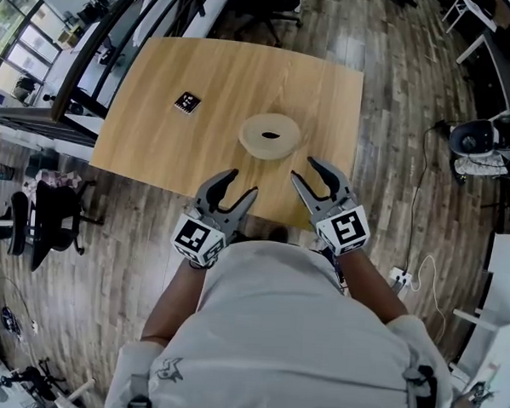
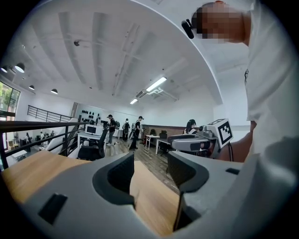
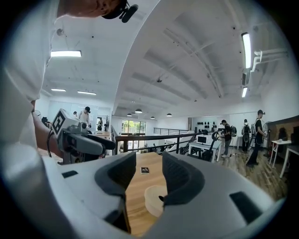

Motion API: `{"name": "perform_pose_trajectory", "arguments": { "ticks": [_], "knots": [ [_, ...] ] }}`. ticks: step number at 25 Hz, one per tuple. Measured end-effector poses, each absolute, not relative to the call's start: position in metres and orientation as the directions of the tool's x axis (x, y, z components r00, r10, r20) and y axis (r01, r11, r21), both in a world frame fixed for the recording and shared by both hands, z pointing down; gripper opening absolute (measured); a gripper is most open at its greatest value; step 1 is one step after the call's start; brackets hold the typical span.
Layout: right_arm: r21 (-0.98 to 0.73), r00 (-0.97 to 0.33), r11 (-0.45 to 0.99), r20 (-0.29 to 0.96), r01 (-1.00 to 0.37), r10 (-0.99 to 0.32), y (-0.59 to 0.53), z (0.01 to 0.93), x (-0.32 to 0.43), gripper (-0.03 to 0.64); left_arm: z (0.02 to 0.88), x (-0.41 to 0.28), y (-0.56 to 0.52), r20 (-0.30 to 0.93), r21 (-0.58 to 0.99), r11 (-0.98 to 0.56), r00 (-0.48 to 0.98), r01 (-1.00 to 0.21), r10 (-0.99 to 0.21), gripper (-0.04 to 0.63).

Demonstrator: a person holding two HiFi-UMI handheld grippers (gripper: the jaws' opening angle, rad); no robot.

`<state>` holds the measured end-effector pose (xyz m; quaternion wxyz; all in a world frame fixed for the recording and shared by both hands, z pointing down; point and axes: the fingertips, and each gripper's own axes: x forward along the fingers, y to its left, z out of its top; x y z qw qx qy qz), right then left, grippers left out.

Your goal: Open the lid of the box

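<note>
left hand-held gripper (image 1: 243,183) and right hand-held gripper (image 1: 304,169), jaws apart, empty, round box (image 1: 270,136) just ahead

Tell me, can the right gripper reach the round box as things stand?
Probably yes: the right gripper has open, empty jaws, and only bare wooden table lies between it and the round box.

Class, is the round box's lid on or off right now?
On: the lid sits flat atop the round box, hiding its inside.
</note>
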<state>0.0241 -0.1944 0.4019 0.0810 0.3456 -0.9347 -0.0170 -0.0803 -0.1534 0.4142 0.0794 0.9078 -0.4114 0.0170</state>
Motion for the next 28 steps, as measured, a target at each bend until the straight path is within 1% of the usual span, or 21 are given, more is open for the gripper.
{"name": "perform_pose_trajectory", "arguments": {
  "ticks": [6,12,18,23,28],
  "knots": [
    [0.049,-0.733,0.749,0.170,-0.661,-0.658,-0.225,0.416,0.018,0.186,0.428,-0.085,-0.185,0.139,0.145,-0.675,0.690,-0.723,-0.710,0.215],
    [0.046,-0.704,0.726,0.212,-0.686,-0.678,-0.251,0.430,0.004,0.189,0.443,-0.097,-0.215,0.177,0.146,-0.732,0.746,-0.665,-0.642,0.223],
    [0.064,-0.678,0.720,0.287,-0.691,-0.676,-0.275,0.452,-0.015,0.189,0.458,-0.119,-0.245,0.217,0.145,-0.768,0.777,-0.624,-0.591,0.229],
    [0.149,-0.630,0.708,0.358,-0.690,-0.689,-0.293,0.475,-0.032,0.189,0.475,-0.142,-0.263,0.248,0.151,-0.794,0.800,-0.589,-0.546,0.235],
    [0.149,-0.591,0.702,0.437,-0.696,-0.678,-0.307,0.506,-0.039,0.189,0.499,-0.154,-0.280,0.303,0.163,-0.819,0.818,-0.549,-0.489,0.242]
  ]
}}
